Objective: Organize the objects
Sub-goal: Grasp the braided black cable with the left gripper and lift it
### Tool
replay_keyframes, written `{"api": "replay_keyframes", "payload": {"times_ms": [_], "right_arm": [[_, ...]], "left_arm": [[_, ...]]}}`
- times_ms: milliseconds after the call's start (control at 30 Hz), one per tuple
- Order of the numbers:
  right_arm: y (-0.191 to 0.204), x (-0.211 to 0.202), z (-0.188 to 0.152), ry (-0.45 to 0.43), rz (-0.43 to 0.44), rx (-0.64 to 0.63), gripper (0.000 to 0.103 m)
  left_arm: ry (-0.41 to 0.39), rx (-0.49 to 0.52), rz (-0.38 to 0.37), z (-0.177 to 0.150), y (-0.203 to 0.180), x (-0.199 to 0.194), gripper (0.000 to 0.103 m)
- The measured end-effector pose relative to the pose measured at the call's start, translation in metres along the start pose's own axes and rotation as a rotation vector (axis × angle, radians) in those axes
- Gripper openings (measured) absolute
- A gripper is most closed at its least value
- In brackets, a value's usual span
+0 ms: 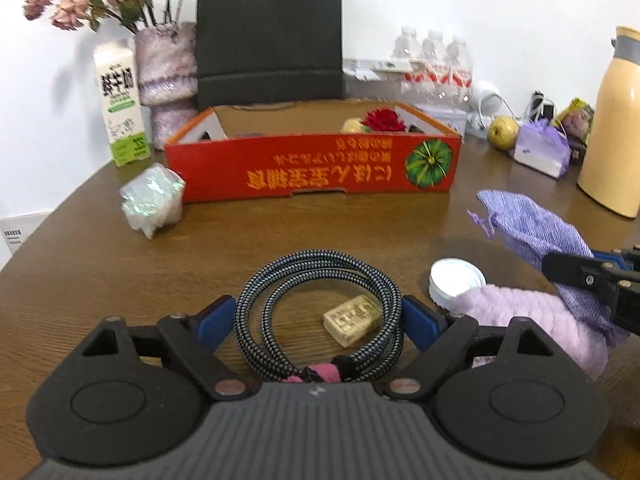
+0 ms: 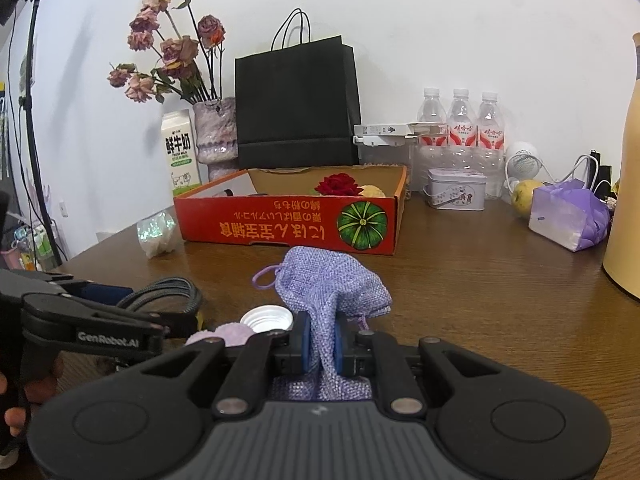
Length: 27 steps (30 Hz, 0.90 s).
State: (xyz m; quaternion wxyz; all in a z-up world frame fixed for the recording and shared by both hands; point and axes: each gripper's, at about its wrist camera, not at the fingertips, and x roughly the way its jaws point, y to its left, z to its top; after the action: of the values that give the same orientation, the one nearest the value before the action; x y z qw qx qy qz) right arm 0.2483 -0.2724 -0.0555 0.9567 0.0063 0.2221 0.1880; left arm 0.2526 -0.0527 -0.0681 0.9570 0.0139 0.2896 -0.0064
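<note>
My left gripper (image 1: 318,322) is open, its blue pads on either side of a coiled braided cable (image 1: 320,312) on the table; a small tan block (image 1: 352,320) lies inside the coil. My right gripper (image 2: 320,342) is shut on a purple drawstring pouch (image 2: 332,284), also in the left wrist view (image 1: 528,224), held just above the table. A white lid (image 1: 456,278) and a fluffy lilac item (image 1: 532,312) lie between the grippers. The red cardboard box (image 1: 312,168) stands behind, holding a red flower (image 1: 384,120) and a pale round thing.
An iridescent wrapped bundle (image 1: 152,200) sits left of the box. Behind stand a milk carton (image 1: 120,104), vase (image 1: 168,76), black paper bag (image 1: 272,36), water bottles (image 2: 460,124) and a tin (image 2: 456,194). A yellow thermos (image 1: 612,128), pear (image 1: 502,132) and purple packet (image 1: 542,152) are right.
</note>
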Motion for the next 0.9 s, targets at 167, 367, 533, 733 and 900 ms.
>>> {"api": "replay_keyframes", "payload": {"times_ms": [167,367,533,733,900], "right_arm": [[-0.001,-0.002,0.001,-0.017,0.012,0.007,0.011],[0.002,-0.004,0.000,-0.031,-0.018,-0.007,0.011],[0.010,-0.007,0.001,-0.056,-0.051,-0.036,0.011],[0.019,-0.014,0.006,-0.080,-0.047,-0.015,0.011],[0.027,-0.016,0.013,-0.090,-0.032,-0.010,0.011]], "left_arm": [[-0.038,-0.037,0.029,-0.001,0.008,-0.012,0.089],[-0.077,-0.070,0.066,-0.007,0.015,-0.027,0.089],[-0.105,-0.094,0.089,-0.008,0.018,-0.038,0.089],[-0.136,-0.096,0.078,-0.004,0.019,-0.054,0.089],[-0.160,-0.100,0.072,0.008,0.024,-0.063,0.089]]}}
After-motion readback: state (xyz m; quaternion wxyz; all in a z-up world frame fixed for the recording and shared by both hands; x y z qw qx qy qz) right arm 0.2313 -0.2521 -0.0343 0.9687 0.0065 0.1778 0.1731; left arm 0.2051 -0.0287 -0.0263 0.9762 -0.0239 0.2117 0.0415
